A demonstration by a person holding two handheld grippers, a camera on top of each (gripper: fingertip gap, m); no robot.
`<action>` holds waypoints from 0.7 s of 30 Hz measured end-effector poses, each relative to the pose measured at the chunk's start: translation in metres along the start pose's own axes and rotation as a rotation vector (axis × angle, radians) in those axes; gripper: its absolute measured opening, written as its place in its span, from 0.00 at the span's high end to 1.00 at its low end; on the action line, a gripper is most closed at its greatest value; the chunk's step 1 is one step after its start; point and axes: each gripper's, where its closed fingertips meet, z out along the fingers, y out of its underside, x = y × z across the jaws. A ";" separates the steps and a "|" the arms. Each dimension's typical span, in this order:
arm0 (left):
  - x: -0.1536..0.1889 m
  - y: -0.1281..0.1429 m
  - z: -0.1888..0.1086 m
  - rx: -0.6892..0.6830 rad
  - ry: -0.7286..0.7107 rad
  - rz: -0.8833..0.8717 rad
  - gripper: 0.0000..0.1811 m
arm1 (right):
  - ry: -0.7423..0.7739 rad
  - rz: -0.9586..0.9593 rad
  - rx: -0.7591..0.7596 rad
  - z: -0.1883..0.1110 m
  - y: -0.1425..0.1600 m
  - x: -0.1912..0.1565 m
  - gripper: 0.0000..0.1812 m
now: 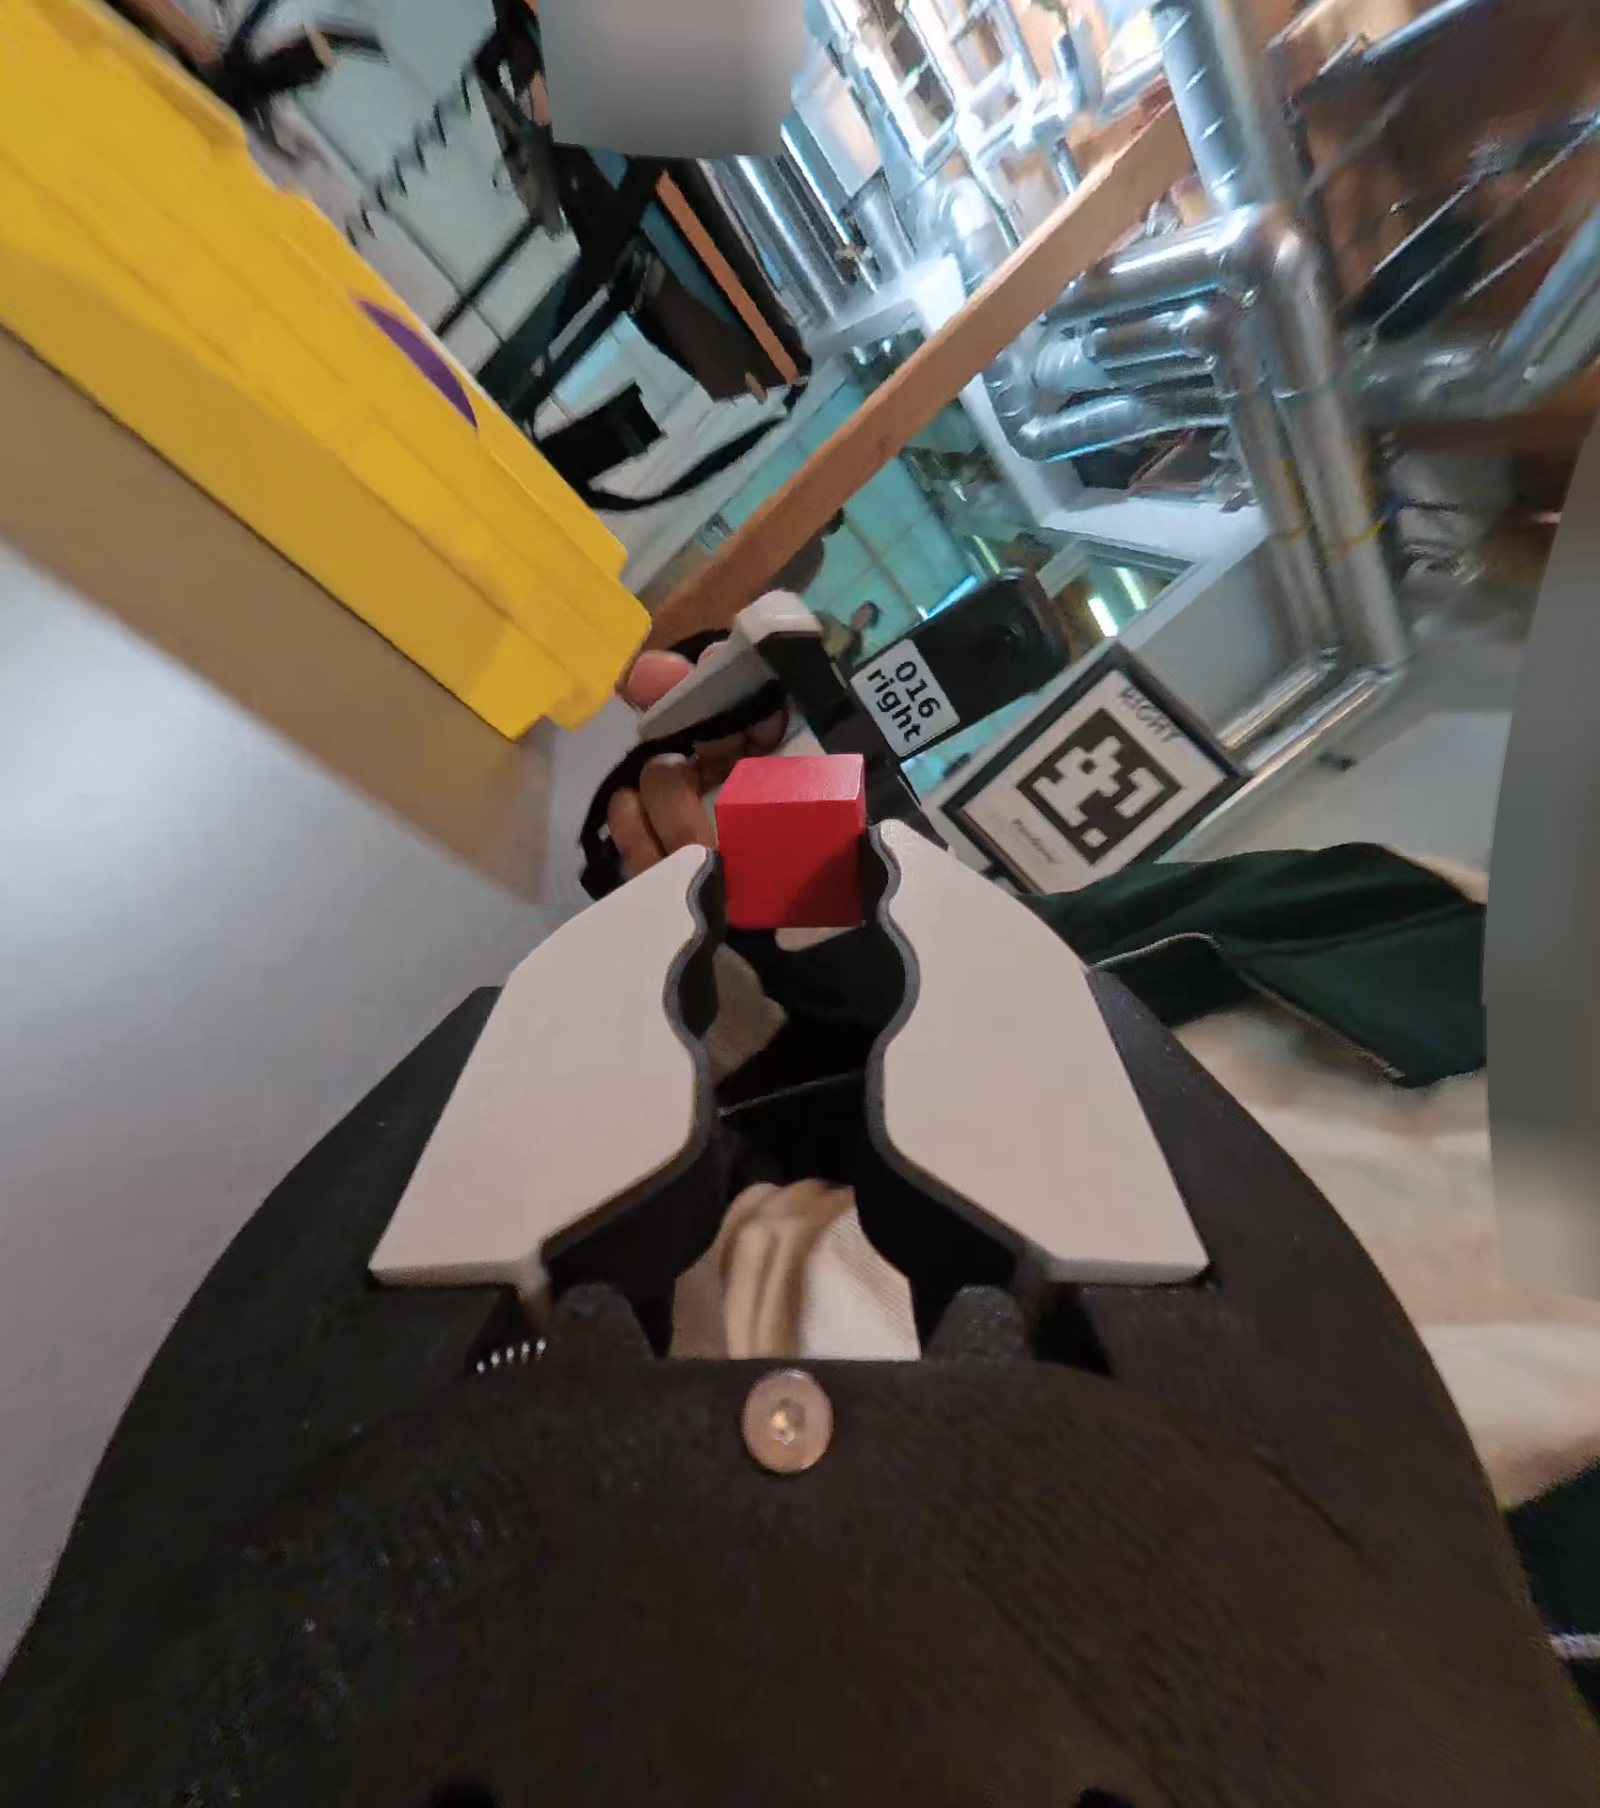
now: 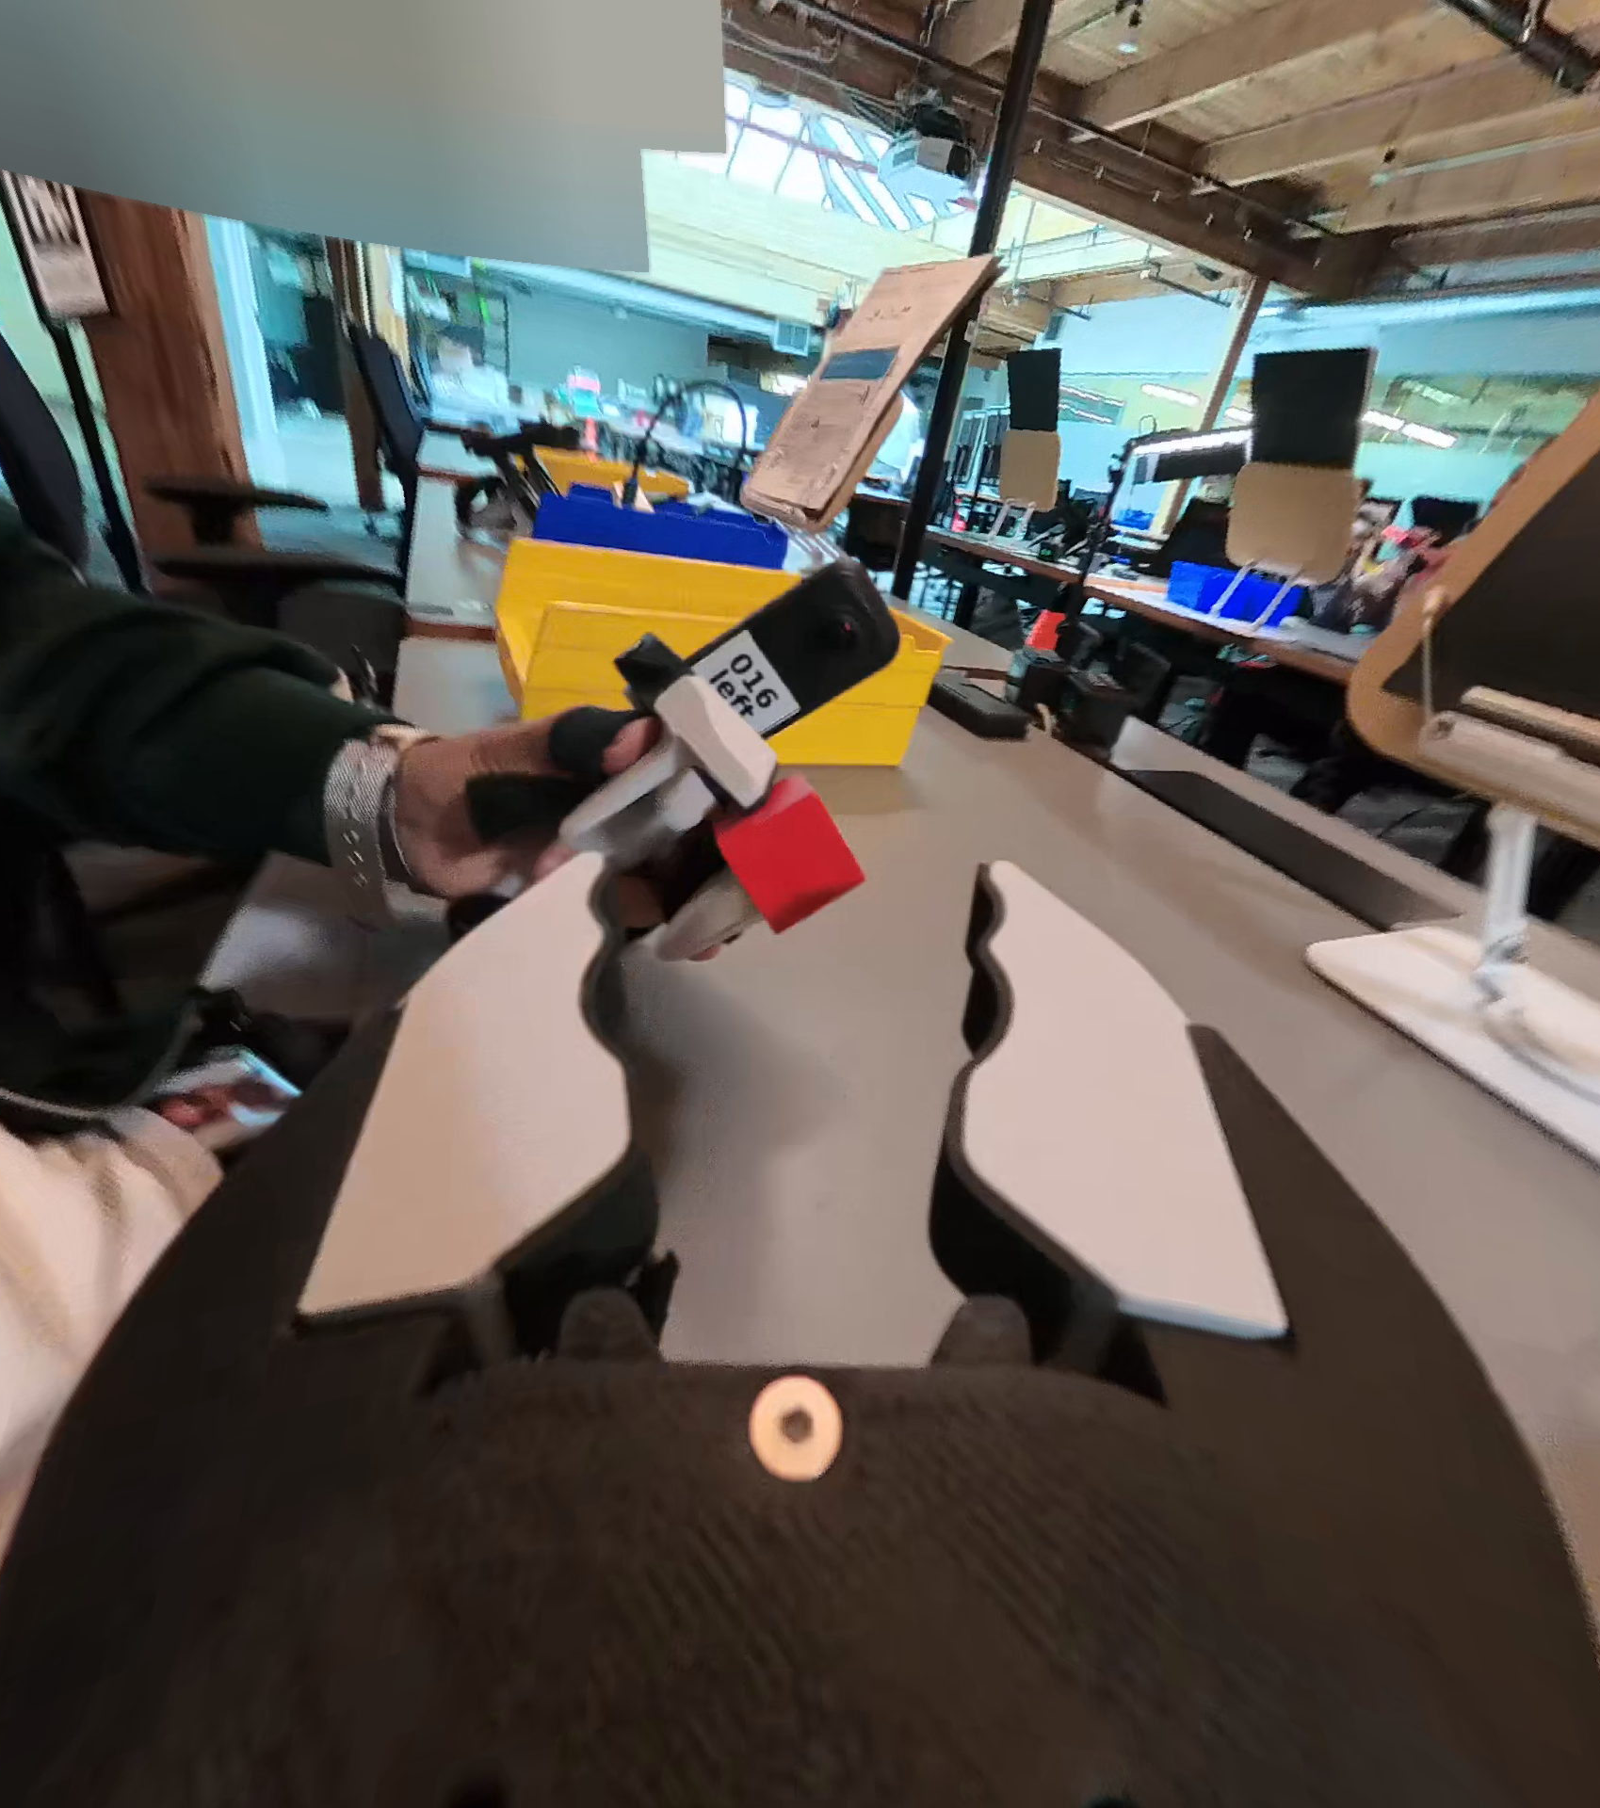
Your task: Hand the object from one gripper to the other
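Note:
A red cube (image 1: pixel 791 843) is pinched between the tips of my left gripper (image 1: pixel 791 861), which is shut on it and held in the air above the table. In the right wrist view the same cube (image 2: pixel 791 853) sits at the end of the left gripper, held by a hand in a dark green sleeve, just ahead of and a little left of my right gripper (image 2: pixel 791 881). My right gripper is open and empty, its two grey fingers (image 2: pixel 1084 1076) spread wide over the grey table (image 2: pixel 1021 881). The right gripper shows beyond the cube in the left wrist view (image 1: pixel 776 675).
Stacked yellow bins (image 2: pixel 708 655) stand on the table behind the cube, with a blue bin (image 2: pixel 659 528) farther back. A white stand (image 2: pixel 1500 988) carrying a tilted board sits at the right. The person's dark green sleeve (image 2: pixel 91 704) reaches in from the left. Spacing between my two grippers at the tips: around 4 cm.

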 end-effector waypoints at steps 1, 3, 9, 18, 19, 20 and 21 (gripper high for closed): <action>-0.002 0.005 0.001 -0.029 0.011 -0.057 0.84 | 0.008 -0.068 -0.022 0.001 0.001 -0.003 0.65; -0.002 0.012 0.005 -0.078 0.030 -0.121 0.84 | 0.024 -0.238 -0.072 0.004 0.002 -0.012 0.69; 0.002 0.019 0.009 -0.127 0.047 -0.153 0.84 | 0.035 -0.494 -0.224 0.014 0.025 -0.027 0.70; 0.002 0.030 0.014 -0.179 0.075 -0.160 0.84 | -0.022 -0.316 -0.208 0.009 0.029 -0.023 0.85; 0.001 0.029 0.014 -0.170 0.076 -0.141 0.84 | -0.027 -0.294 -0.206 0.009 0.029 -0.023 0.85; 0.000 0.028 0.014 -0.156 0.077 -0.122 0.83 | -0.031 -0.272 -0.204 0.009 0.029 -0.023 0.85; -0.002 0.026 0.014 -0.135 0.076 -0.104 0.83 | -0.036 -0.244 -0.201 0.009 0.029 -0.022 0.85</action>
